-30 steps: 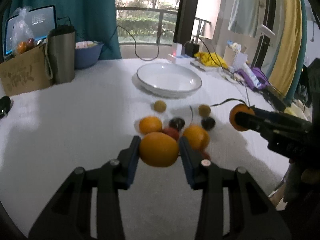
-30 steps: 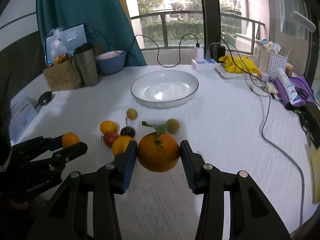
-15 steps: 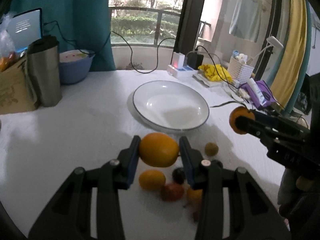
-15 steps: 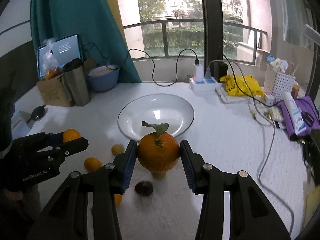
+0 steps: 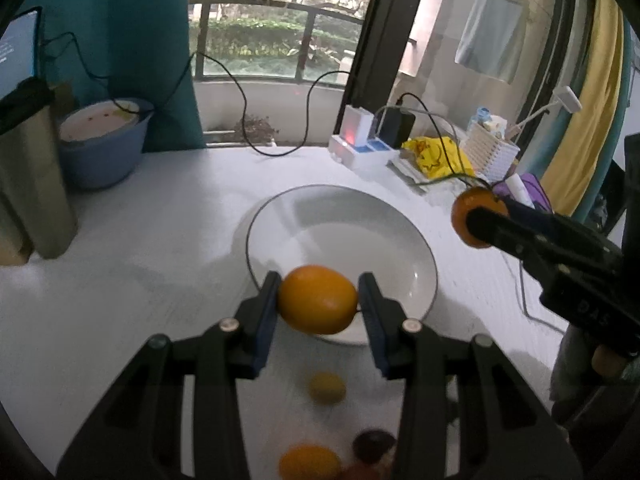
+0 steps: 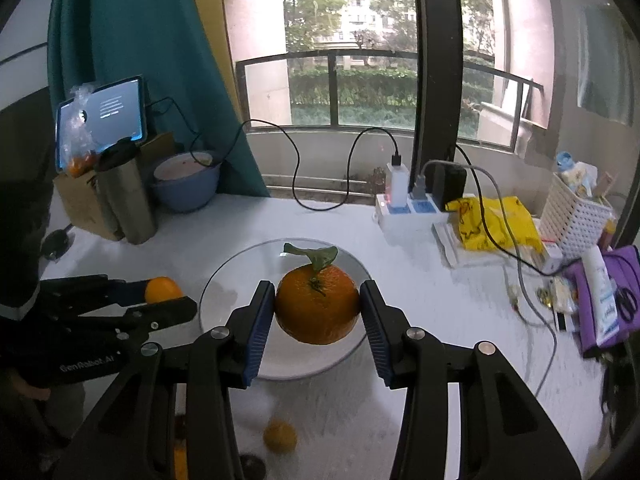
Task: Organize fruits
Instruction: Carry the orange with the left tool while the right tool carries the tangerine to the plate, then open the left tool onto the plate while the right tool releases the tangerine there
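I'm working over a white table (image 6: pixel 420 304) set against a glazed balcony door, with a railing, hedges and trees outside and a teal curtain (image 6: pixel 132 60) hanging at the left. Along the back edge I see a blue bowl (image 6: pixel 186 184), a steel tumbler (image 6: pixel 128 196), a cardboard box with a lit tablet (image 6: pixel 100 114) behind it, a white power strip (image 6: pixel 404 212) with chargers plugged in, a yellow bag (image 6: pixel 492 220), a white lattice basket (image 6: pixel 576 216) and a purple pouch (image 6: pixel 604 300) at the right.

A white plate (image 5: pixel 340 216) sits mid-table. My left gripper (image 5: pixel 318 300) is pinching a smooth orange (image 5: pixel 318 299) between its blue pads, held above the plate's near rim. My right gripper (image 6: pixel 318 308) is clamped on a leafy orange (image 6: pixel 318 304), stem and green leaf up, hanging over the plate's near half. In the left view the right gripper comes in from the right with its fruit level with the plate's far right edge; in the right view the left gripper sits just left of the plate.

The loose fruit lies on the table nearer me than the plate: a small yellow fruit (image 5: pixel 327 388), another orange (image 5: pixel 310 462) and a dark fruit (image 5: pixel 374 446), all blurred.

On the left gripper's body I can read "GenRobot.AI" in the right view. The tablet's text is too small to read
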A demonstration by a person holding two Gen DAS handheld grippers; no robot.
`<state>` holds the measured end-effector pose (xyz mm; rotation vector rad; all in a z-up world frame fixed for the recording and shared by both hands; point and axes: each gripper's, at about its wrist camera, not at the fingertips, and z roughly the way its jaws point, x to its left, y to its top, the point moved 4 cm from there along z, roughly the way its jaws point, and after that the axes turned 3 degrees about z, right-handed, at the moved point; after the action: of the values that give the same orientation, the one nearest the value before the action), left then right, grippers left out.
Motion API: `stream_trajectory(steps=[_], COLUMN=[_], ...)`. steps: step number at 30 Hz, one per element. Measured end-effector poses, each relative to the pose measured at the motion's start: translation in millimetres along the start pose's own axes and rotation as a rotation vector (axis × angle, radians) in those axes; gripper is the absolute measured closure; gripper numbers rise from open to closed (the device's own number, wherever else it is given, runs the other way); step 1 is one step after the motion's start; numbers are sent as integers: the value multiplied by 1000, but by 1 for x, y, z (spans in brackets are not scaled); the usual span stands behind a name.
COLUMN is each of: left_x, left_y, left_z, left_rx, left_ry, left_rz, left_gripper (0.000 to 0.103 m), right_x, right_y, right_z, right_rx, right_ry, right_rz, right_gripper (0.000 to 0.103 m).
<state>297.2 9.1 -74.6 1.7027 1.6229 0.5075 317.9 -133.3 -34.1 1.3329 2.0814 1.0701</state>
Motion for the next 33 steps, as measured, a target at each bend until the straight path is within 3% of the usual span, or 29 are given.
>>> stream_trajectory(steps=[12,19,27,33], left_x=[25,29,24,23], left_y=[23,30,32,29], left_z=[52,77,86,89], left_rx=[64,106,114,141], left_ry=[-14,9,-23,-32], left_rz=[-46,-5,9,15], left_gripper=[62,62,61,61], right_x=[-11,-7,-7,-3], right_y=[15,14,13,12], right_z=[64,97,130,145], right_rx=[63,115,189,230], right_ry=[45,75,152,162], right_rz=[62,82,160,187], right_gripper=[56,56,56,56])
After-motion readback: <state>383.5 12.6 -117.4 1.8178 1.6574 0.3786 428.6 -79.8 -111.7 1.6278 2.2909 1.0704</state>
